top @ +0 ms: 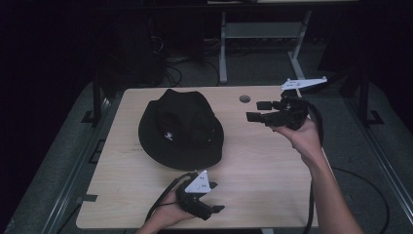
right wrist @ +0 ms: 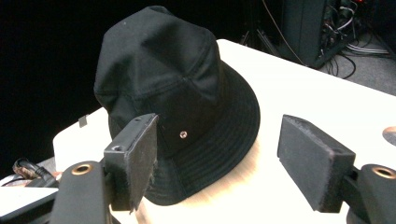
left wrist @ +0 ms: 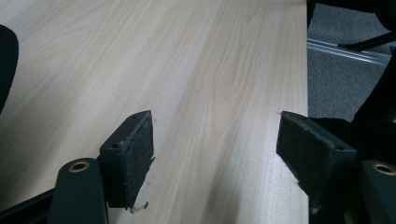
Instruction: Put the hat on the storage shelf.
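We see the black hat [top: 180, 127] resting brim-down on the tabletop [top: 258, 161], left of centre. Our left gripper [top: 214, 203] hovers nearby, fingers spread, empty. Our right gripper [top: 256, 111] faces the hat, fingers apart; its far brim is hidden.

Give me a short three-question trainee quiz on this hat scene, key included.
1. True or false: the right gripper is shut on the hat.
2. Which gripper points toward the hat? A) left B) right
3. Fill in: the hat rests crown up on the ___.

Key
1. False. Its fingers stand apart, holding nothing; the hat lies beyond them, untouched.
2. B. The right gripper view looks straight at the hat; the left gripper hangs over bare wood near the table's front edge, open too.
3. Table.
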{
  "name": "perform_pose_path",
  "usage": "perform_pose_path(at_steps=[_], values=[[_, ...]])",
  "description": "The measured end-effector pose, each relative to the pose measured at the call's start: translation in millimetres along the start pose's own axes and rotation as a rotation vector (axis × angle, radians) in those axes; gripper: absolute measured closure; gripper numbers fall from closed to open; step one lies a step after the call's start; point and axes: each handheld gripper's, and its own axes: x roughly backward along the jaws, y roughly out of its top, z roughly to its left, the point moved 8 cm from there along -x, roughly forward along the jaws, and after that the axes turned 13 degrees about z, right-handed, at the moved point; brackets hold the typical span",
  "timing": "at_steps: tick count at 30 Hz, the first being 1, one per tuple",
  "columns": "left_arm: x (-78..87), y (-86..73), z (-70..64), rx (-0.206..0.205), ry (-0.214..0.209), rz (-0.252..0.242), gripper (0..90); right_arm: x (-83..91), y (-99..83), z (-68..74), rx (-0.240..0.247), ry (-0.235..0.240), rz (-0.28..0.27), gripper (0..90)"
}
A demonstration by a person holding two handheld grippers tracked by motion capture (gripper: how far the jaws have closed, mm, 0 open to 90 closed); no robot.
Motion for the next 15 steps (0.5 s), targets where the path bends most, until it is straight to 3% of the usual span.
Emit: perform_pose_path(at_steps=[4,15], values=[[-1.0,0.2,-0.1,0.014,-0.004,-0.006,25.8,3.9,-18.5,-1.7,-0.010,-0.010,0.008,27.2],[-3.3,-1.2,-0.7,0.011,-0.013,0.006,25.6,15.2,-45.5,-2.8,-0.021,-0.031,0.002,26.3]])
